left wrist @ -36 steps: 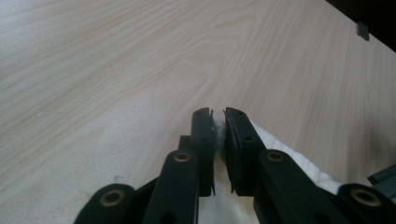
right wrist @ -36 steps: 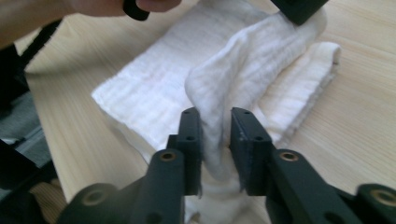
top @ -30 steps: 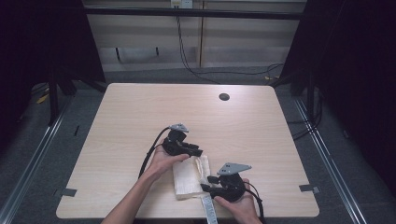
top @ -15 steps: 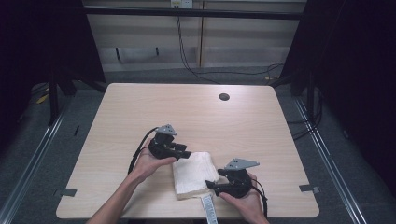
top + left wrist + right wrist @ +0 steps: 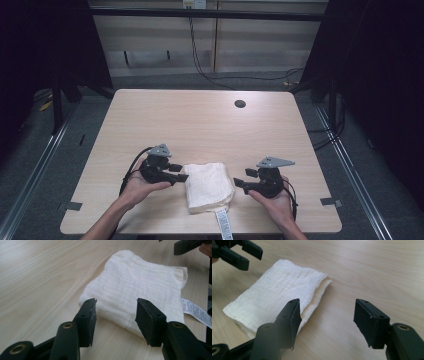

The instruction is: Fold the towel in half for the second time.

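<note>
White folded cloth (image 5: pixel 209 186) lies released near table (image 5: pixel 200 125) edge; left gripper (image 5: pixel 179 173) jaws just widened, right gripper (image 5: pixel 241 178) jaws just narrowed slightly, both apart, empty, flanking it.

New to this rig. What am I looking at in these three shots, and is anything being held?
No robot here: a person holds a two-jaw gripper in each hand. The high view looks down on a wooden table from the person's side. The left gripper and right gripper sit either side of a folded white cloth, whose label hangs toward the near edge.

The other two pictures come from cameras riding on the grippers, looking along their black jaws. In the left gripper view the cloth lies just beyond the jaws; in the right gripper view it lies ahead and to the left.

Nothing is held. Both pairs of jaws stand open, clear of the cloth. The left jaws have just been opening, the right easing closed slightly, nothing between either.
</note>
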Demonstrator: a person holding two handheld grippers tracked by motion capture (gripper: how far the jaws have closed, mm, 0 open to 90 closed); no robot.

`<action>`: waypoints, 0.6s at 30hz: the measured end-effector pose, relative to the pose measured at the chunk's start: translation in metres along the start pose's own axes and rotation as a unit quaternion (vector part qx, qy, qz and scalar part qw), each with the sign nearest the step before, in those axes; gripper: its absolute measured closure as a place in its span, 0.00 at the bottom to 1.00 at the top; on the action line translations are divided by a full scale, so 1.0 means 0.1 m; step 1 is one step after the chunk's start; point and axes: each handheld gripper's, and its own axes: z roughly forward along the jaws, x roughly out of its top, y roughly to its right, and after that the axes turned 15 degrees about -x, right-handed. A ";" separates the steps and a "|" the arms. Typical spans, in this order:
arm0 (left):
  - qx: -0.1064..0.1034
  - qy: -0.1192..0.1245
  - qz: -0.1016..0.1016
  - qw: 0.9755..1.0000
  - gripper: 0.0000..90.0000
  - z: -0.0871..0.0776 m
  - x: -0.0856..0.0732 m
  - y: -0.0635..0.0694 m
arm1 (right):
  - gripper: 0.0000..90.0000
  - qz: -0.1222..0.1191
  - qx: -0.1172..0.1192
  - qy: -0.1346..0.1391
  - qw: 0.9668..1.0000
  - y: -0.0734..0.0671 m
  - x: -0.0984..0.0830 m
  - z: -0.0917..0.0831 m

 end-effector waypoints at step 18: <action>0.060 0.046 -0.035 0.997 0.42 -0.42 -0.49 0.18 | 0.43 0.024 -0.025 0.019 0.999 0.51 -0.21 -0.49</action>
